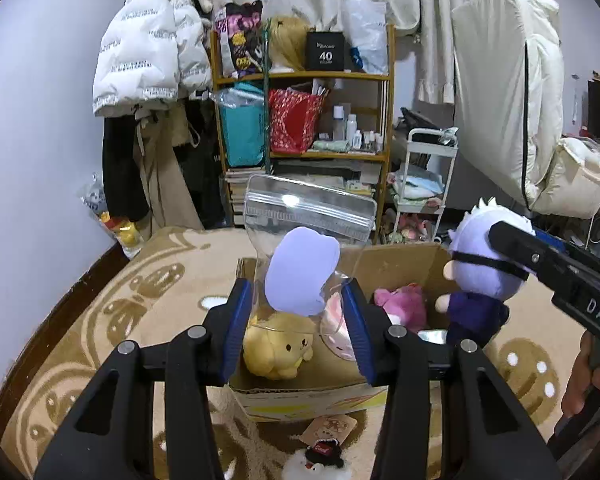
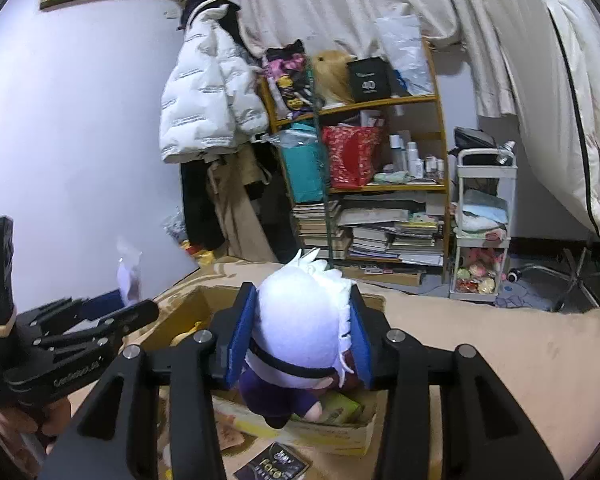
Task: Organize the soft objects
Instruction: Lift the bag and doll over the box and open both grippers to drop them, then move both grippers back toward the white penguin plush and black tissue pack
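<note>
My left gripper [image 1: 298, 322] is shut on a clear zip bag [image 1: 308, 216] with a lavender soft piece [image 1: 300, 272] inside, held above the open cardboard box [image 1: 400, 258]. In the box lie a yellow dog plush [image 1: 276, 352] and a pink plush [image 1: 404, 306]. My right gripper [image 2: 300, 344] is shut on the head of a white-haired doll in dark purple clothes [image 2: 300, 320], held over the box [image 2: 332, 428]. That doll also shows in the left wrist view [image 1: 484, 264] at the box's right edge.
The box sits on a beige patterned blanket [image 1: 112, 320]. A small white plush with a tag [image 1: 320, 460] lies in front of it. Behind stand a crowded wooden shelf [image 1: 304, 76], hanging coats [image 1: 148, 40] and a white cart [image 1: 428, 184].
</note>
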`<state>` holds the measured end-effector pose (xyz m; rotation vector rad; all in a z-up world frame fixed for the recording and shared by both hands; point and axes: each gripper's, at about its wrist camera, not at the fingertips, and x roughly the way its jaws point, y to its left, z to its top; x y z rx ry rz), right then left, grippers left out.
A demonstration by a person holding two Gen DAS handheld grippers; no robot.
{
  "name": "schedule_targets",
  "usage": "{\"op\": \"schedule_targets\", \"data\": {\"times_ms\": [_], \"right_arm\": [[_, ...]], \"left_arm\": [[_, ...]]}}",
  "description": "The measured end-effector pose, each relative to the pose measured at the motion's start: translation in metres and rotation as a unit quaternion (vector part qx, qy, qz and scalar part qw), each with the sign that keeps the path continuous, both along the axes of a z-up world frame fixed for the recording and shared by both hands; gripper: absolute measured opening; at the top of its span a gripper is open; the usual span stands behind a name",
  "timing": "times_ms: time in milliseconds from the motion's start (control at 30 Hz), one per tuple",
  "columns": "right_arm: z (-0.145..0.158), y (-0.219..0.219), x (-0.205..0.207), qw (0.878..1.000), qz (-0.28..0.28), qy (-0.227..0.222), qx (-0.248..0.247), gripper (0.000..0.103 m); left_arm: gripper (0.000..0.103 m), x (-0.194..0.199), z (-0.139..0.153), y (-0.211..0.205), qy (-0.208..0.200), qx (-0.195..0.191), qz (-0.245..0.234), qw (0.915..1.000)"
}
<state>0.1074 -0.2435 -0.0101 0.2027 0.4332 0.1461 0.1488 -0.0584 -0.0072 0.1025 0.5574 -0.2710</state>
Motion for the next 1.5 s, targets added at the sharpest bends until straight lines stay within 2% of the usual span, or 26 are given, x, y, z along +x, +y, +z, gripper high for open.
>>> {"op": "schedule_targets", "data": {"times_ms": [200, 267, 467, 533, 600, 667, 733, 767, 900, 1000, 1067, 1133, 1200, 1267, 1367, 1500], "right_arm": [[-0.012, -0.014, 0.014, 0.999, -0.007, 0.004, 0.032, 0.048], [-0.014, -0.016, 0.015, 0.999, -0.003, 0.005, 0.043, 0.051], [-0.015, -0.016, 0.017, 0.995, 0.034, 0.008, 0.096, 0.051], [-0.016, -0.012, 0.017, 0.995, 0.038, 0.012, 0.096, 0.051], [-0.016, -0.008, 0.017, 0.996, 0.041, 0.015, 0.083, 0.051], [-0.017, -0.006, 0.016, 0.996, 0.041, 0.019, 0.074, 0.052], [-0.017, -0.007, 0.014, 0.996, 0.041, 0.021, 0.077, 0.054], [-0.016, -0.008, 0.013, 0.996, 0.038, 0.023, 0.078, 0.059], [-0.017, -0.008, 0.009, 0.997, 0.016, 0.036, 0.065, 0.071], [-0.018, -0.010, 0.004, 0.996, 0.009, 0.046, 0.070, 0.083], [-0.018, -0.010, 0.000, 0.996, 0.006, 0.051, 0.076, 0.086], [-0.017, -0.010, -0.005, 0.996, 0.004, 0.056, 0.076, 0.090], [-0.016, -0.008, -0.012, 0.996, 0.003, 0.059, 0.072, 0.093], [-0.015, -0.005, -0.020, 0.996, 0.005, 0.060, 0.067, 0.095], [-0.014, -0.001, -0.030, 0.996, 0.003, 0.063, 0.060, 0.102], [-0.013, 0.005, -0.042, 0.996, 0.002, 0.072, 0.054, 0.102]], "left_arm": [[0.045, 0.010, -0.018, -0.002, 0.018, 0.005, 0.002, 0.9998], [0.045, 0.013, -0.022, -0.002, 0.030, 0.006, -0.013, 0.9995], [0.046, 0.019, -0.032, 0.000, 0.057, 0.008, -0.011, 0.9983], [0.047, 0.018, -0.033, 0.000, 0.059, 0.012, -0.008, 0.9982], [0.054, 0.016, -0.033, 0.000, 0.055, 0.017, -0.004, 0.9983], [0.055, 0.013, -0.033, 0.001, 0.049, 0.020, -0.002, 0.9986], [0.056, 0.011, -0.033, 0.001, 0.054, 0.023, -0.003, 0.9983], [0.057, 0.011, -0.034, 0.002, 0.058, 0.024, -0.004, 0.9980], [0.071, 0.004, -0.033, 0.004, 0.062, 0.025, -0.003, 0.9978], [0.076, -0.004, -0.028, 0.006, 0.054, 0.029, 0.002, 0.9981], [0.077, -0.011, -0.024, 0.009, 0.044, 0.030, 0.012, 0.9985], [0.082, -0.017, -0.021, 0.012, 0.037, 0.036, 0.020, 0.9985], [0.092, -0.023, -0.018, 0.016, 0.039, 0.036, 0.021, 0.9984], [0.095, -0.029, -0.016, 0.020, 0.046, 0.031, 0.021, 0.9982], [0.097, -0.037, -0.014, 0.024, 0.061, 0.026, 0.020, 0.9976], [0.098, -0.051, -0.014, 0.027, 0.079, 0.032, 0.016, 0.9963]]}}
